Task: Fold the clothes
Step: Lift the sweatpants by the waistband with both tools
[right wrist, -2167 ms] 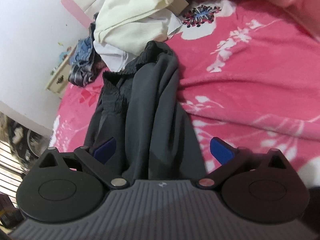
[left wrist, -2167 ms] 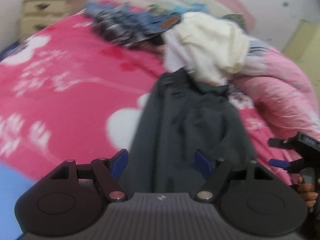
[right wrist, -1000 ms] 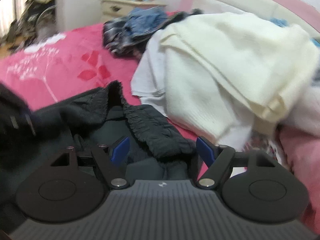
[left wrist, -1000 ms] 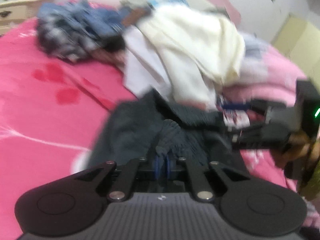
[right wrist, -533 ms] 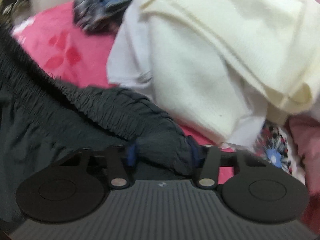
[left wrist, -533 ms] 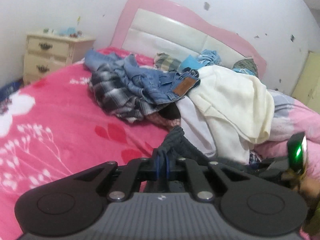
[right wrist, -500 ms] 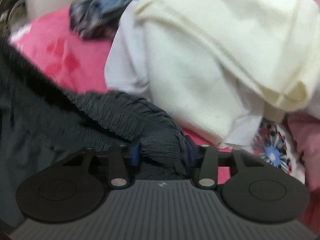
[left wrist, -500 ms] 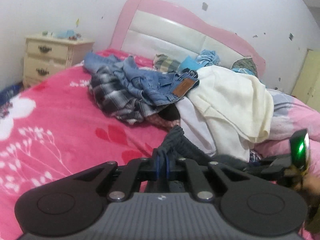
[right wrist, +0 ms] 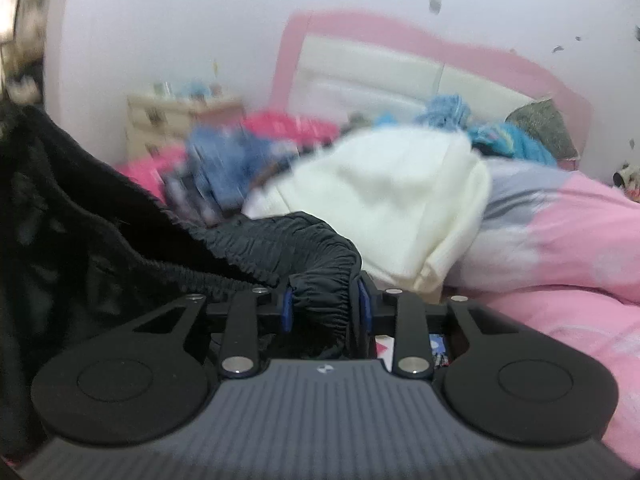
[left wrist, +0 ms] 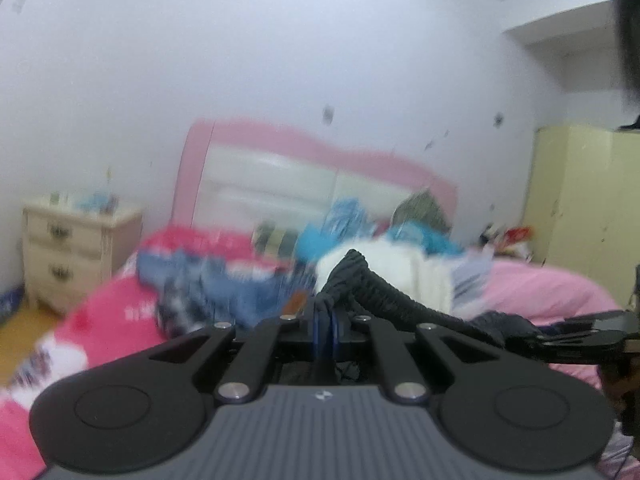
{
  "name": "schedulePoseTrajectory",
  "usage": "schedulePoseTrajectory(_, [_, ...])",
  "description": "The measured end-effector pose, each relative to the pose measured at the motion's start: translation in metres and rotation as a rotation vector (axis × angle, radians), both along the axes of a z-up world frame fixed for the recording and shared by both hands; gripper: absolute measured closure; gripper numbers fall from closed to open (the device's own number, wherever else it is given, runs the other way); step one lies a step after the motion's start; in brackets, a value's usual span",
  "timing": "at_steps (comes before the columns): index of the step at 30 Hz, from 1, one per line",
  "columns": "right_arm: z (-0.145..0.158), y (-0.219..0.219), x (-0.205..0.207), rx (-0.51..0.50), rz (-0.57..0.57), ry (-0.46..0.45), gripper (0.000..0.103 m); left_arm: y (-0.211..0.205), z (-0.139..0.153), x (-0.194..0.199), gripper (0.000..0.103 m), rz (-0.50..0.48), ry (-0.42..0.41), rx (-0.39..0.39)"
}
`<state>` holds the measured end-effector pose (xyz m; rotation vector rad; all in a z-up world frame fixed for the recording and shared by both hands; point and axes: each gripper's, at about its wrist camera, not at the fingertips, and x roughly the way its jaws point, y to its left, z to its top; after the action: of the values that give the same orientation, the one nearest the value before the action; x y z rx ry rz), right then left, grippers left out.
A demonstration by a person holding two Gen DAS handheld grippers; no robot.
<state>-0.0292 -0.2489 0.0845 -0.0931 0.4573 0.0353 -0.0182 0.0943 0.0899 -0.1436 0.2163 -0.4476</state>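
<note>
Dark grey trousers with a gathered elastic waistband [left wrist: 372, 284] are held up by both grippers above the bed. My left gripper [left wrist: 325, 326] is shut on one end of the waistband. My right gripper [right wrist: 322, 306] is shut on the other end of the waistband [right wrist: 320, 280], and the dark cloth [right wrist: 60, 220] hangs away to the left in the right wrist view. The right gripper also shows in the left wrist view [left wrist: 580, 334] at the right edge. The trouser legs are hidden below the frames.
A heap of clothes lies at the head of the bed: a cream sweater [right wrist: 380, 192], blue jeans [left wrist: 224, 280] and a plaid shirt. A pink duvet [right wrist: 580, 220] lies at the right. A pink headboard [left wrist: 312, 168], a cream nightstand [left wrist: 76, 248] and a yellow wardrobe [left wrist: 588, 200] stand around.
Both grippers have risen with the waistband, so the views now tilt up toward the wall and headboard. The trousers have lifted off the red bedspread.
</note>
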Motion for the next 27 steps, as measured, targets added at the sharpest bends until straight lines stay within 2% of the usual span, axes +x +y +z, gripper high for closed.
schedulePoseTrajectory(3, [0.05, -0.002, -0.059, 0.117, 0.039, -0.061, 0.075, 0.012, 0.044, -0.039, 0.096, -0.019, -0.072, -0.03])
schedulePoseTrajectory(8, [0.114, 0.007, -0.146, 0.253, 0.12, -0.16, 0.075, 0.02, 0.106, -0.107, 0.096, -0.053, -0.195, -0.052])
schedulePoseTrajectory(14, [0.166, 0.011, -0.225, 0.361, 0.214, -0.283, 0.075, 0.022, 0.169, -0.177, 0.096, -0.11, -0.322, -0.083])
schedulePoseTrajectory(17, [0.184, 0.007, -0.252, 0.404, 0.257, -0.332, 0.075, 0.02, 0.19, -0.197, 0.096, -0.138, -0.359, -0.101])
schedulePoseTrajectory(21, [0.191, -0.001, -0.259, 0.414, 0.265, -0.353, 0.075, 0.005, 0.198, -0.2, 0.096, -0.143, -0.403, -0.074])
schedulePoseTrajectory(24, [0.183, -0.008, -0.241, 0.425, 0.237, -0.319, 0.075, -0.007, 0.19, -0.183, 0.096, -0.15, -0.359, -0.062])
schedulePoseTrajectory(27, [0.163, -0.016, -0.208, 0.425, 0.183, -0.262, 0.075, -0.021, 0.168, -0.147, 0.096, -0.138, -0.265, -0.043])
